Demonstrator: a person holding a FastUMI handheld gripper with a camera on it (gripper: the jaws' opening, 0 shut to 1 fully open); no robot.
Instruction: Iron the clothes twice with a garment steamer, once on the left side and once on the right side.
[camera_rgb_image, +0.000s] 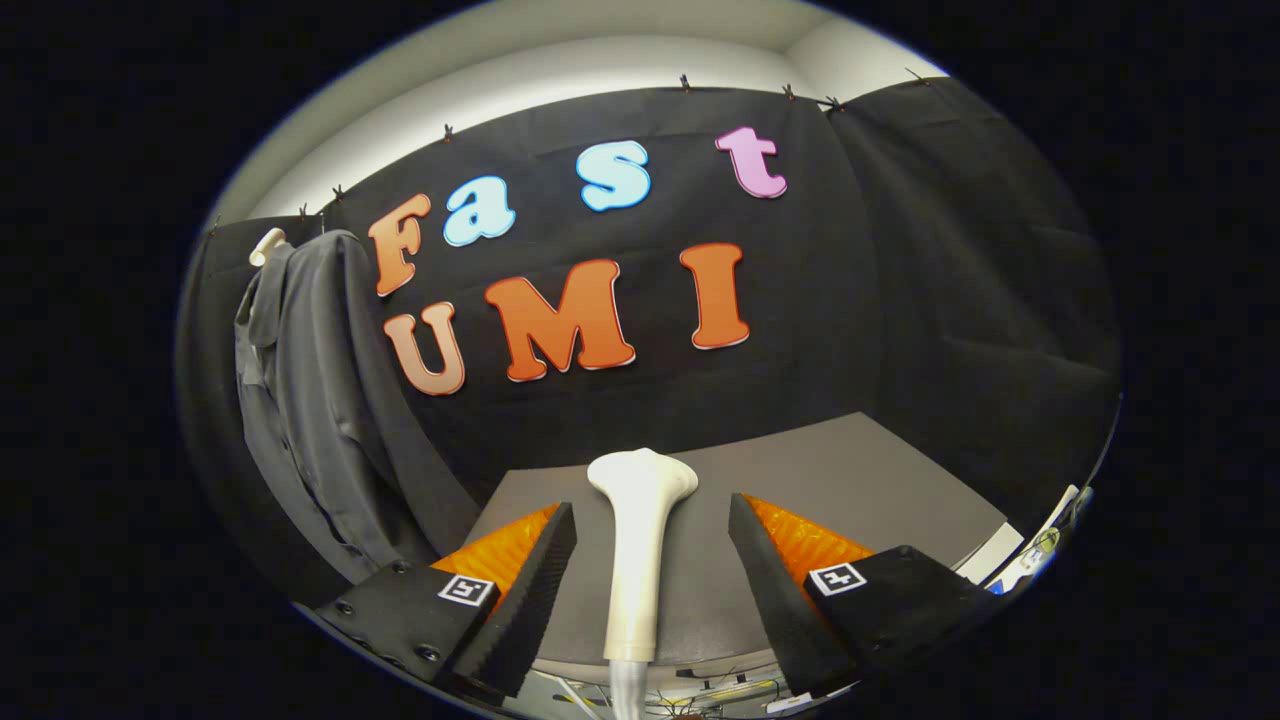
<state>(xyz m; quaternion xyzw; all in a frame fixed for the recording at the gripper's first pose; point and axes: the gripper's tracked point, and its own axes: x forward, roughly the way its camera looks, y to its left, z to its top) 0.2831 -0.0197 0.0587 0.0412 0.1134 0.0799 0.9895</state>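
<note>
Between the spread fingers of our hand-held gripper (652, 560) stands the cream-white plastic garment steamer (637, 545), upright w/ its flared head up, handle rising from below the grey table (880, 480); the fingers sit wide either side, clear gaps on both, so nothing's gripped yet. We judge we're at the pick-up step, no ironing pass begun: next we need to close both fingers squarely on the steamer's handle, then swing it across to the dark grey shirt (310, 400) hanging on a pale hanger off to the left against the booth wall, well apart from the steamer.
</note>
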